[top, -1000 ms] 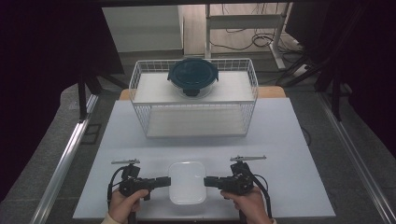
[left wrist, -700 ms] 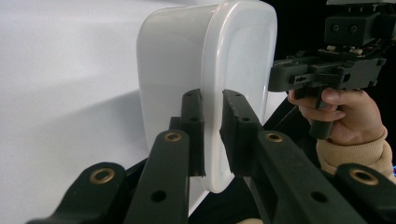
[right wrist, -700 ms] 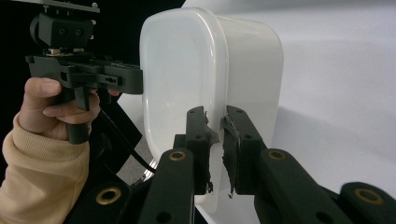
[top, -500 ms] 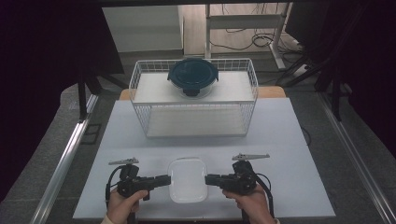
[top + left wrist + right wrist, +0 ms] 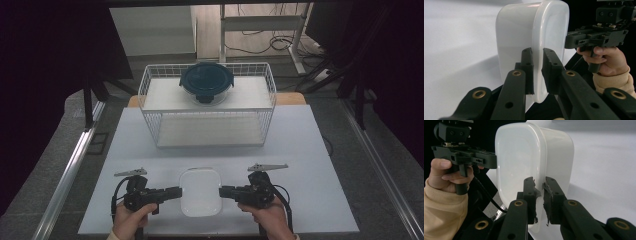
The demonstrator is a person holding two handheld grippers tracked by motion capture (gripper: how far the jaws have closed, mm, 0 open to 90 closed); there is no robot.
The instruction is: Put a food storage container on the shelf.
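A white rectangular container (image 5: 200,192) with its lid on is at the near middle of the white table (image 5: 310,150). My left gripper (image 5: 177,191) is shut on its left rim and my right gripper (image 5: 223,191) is shut on its right rim. In the left gripper view the container (image 5: 524,32) appears on edge, with the lid's rim pinched between the jaws of the left gripper (image 5: 537,53); the right gripper (image 5: 584,40) holds the far side. In the right gripper view the right gripper (image 5: 539,182) clamps the container (image 5: 516,157) by its rim, opposite the left gripper (image 5: 474,158).
A white wire basket (image 5: 145,95) stands at the back of the table, with a round dark-blue-lidded container (image 5: 206,80) on its upper shelf. A metal rail (image 5: 70,170) runs along the table's left side. Bare tabletop lies between basket and grippers.
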